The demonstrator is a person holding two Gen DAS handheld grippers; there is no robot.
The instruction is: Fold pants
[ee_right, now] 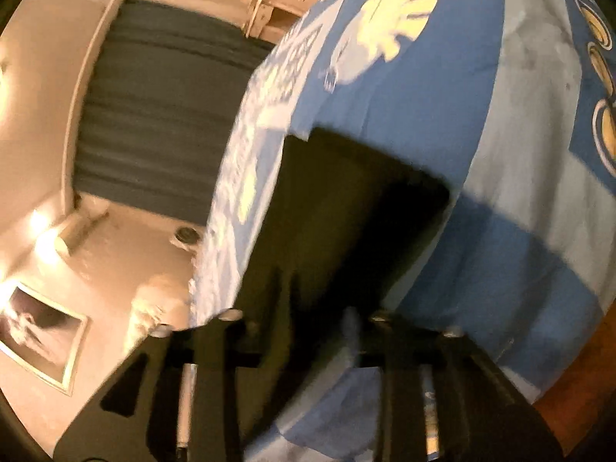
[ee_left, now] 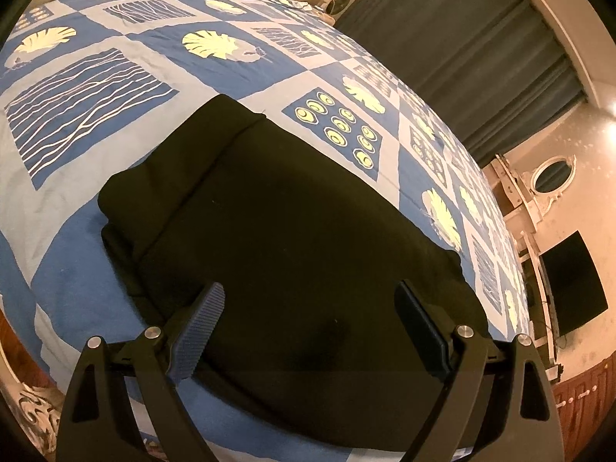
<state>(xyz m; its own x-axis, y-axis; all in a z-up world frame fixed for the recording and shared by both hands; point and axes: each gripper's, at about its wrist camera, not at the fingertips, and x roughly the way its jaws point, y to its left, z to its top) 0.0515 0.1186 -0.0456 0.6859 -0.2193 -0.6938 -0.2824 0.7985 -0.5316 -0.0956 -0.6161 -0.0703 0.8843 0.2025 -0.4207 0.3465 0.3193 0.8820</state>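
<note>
The folded black pants [ee_left: 292, 211] lie at frame centre on the blue bedspread [ee_left: 96, 77]. The left gripper [ee_left: 312, 308] has its fingers wide apart above them; for the blurred right gripper [ee_right: 319, 308], I cannot tell.

Pants [ee_left: 300, 231]: black cloth, matt, soft, lying thick at 6 o'clock. Sheet [ee_left: 96, 208]: blue printed cloth, matt, creasing lightly, spreading to 12 o'clock. Left gripper [ee_left: 308, 319]: arms black matt plastic; pads [ee_left: 200, 327] blue-grey, ribbed, rough-looking; pivot pins bright metal, shining. Curtain [ee_left: 481, 57]: grey-blue cloth, hanging in pleats at 2 o'clock. Screen [ee_left: 573, 285]: black, glossy, at 3 o'clock. Right gripper [ee_right: 319, 300]: black plastic, blurring; finish unclear.
</note>
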